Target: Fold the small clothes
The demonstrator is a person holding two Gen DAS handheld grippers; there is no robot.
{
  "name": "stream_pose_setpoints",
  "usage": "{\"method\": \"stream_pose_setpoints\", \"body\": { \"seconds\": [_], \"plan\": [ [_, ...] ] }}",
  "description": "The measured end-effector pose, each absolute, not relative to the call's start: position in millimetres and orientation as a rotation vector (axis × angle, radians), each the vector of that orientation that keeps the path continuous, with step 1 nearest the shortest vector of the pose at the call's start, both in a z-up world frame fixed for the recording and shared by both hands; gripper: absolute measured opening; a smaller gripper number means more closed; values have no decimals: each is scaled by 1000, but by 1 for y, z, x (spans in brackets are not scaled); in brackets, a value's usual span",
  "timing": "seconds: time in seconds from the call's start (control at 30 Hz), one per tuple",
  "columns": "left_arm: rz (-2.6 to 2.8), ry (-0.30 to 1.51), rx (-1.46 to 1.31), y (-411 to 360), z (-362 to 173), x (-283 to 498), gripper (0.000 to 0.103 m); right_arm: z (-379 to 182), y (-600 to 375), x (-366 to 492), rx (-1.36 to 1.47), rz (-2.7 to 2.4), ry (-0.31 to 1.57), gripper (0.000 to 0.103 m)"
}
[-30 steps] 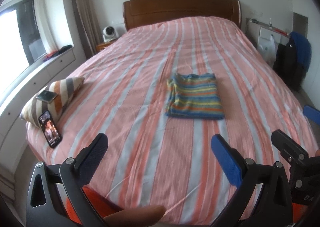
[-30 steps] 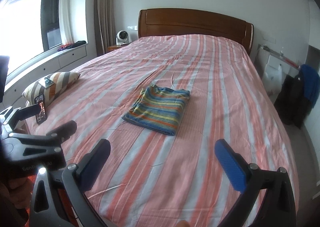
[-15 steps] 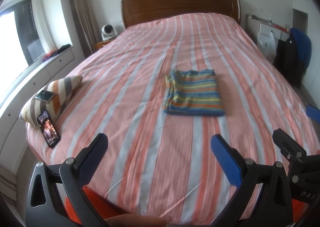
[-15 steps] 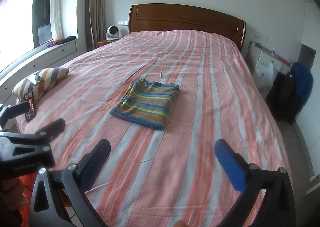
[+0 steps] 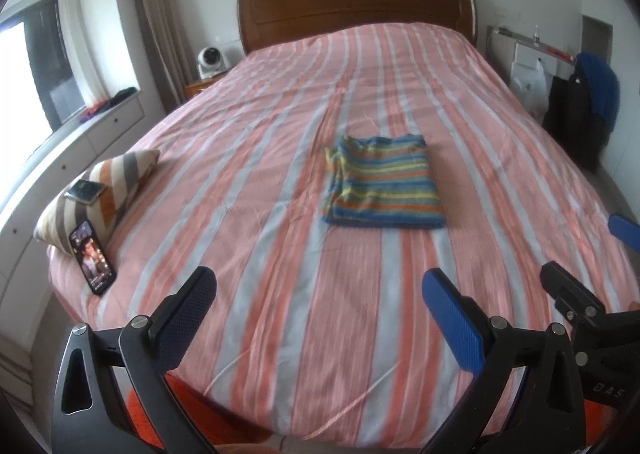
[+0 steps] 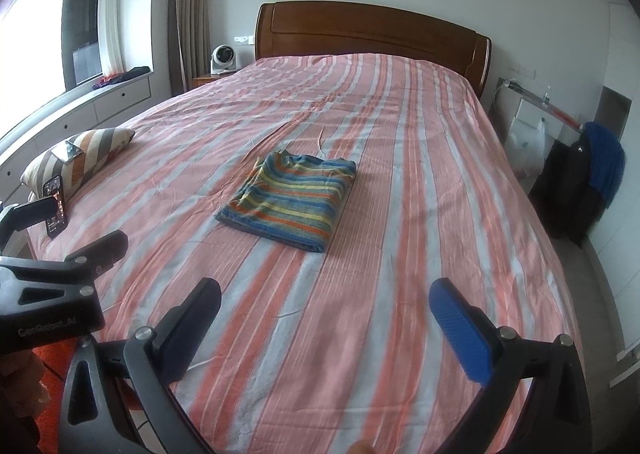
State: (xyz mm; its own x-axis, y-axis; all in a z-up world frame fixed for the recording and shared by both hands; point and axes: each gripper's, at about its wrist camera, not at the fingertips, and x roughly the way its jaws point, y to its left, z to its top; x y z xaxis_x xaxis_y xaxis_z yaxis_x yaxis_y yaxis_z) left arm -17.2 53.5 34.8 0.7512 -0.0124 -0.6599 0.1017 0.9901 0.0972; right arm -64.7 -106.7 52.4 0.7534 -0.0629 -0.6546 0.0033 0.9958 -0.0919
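Note:
A small striped garment (image 5: pixel 383 185) in blue, yellow and orange lies folded flat in a neat rectangle on the middle of the bed (image 5: pixel 280 294); it also shows in the right wrist view (image 6: pixel 292 199). My left gripper (image 5: pixel 320 306) is open and empty, held back over the foot of the bed, well short of the garment. My right gripper (image 6: pixel 325 318) is open and empty too, beside the left one, also far from the garment. The left gripper shows at the left edge of the right wrist view (image 6: pixel 60 254).
A striped cushion (image 5: pixel 96 193) with a small device on it lies at the bed's left edge, a lit phone (image 5: pixel 93 256) leaning against it. Wooden headboard (image 5: pixel 356 13) at the far end. Dark bags and blue clothing (image 5: pixel 584 109) stand right of the bed. Drawers and window at left.
Both grippers have drawn back and risen slightly from the bed, so the folded garment looks farther away. The garment has not moved. Both grippers stay open.

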Motion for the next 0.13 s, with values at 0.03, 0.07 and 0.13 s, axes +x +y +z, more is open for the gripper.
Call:
{"method": "stream_pose_setpoints", "body": {
  "seconds": [0.03, 0.07, 0.13],
  "plan": [
    [-59, 715, 129, 53, 35, -18, 103, 52, -106, -65, -87, -36, 717, 102],
    [-49, 709, 130, 53, 36, -18, 103, 52, -106, -65, -86, -36, 715, 103],
    [-44, 702, 137, 52, 37, -18, 103, 53, -107, -66, -85, -37, 712, 103]
  ]
}}
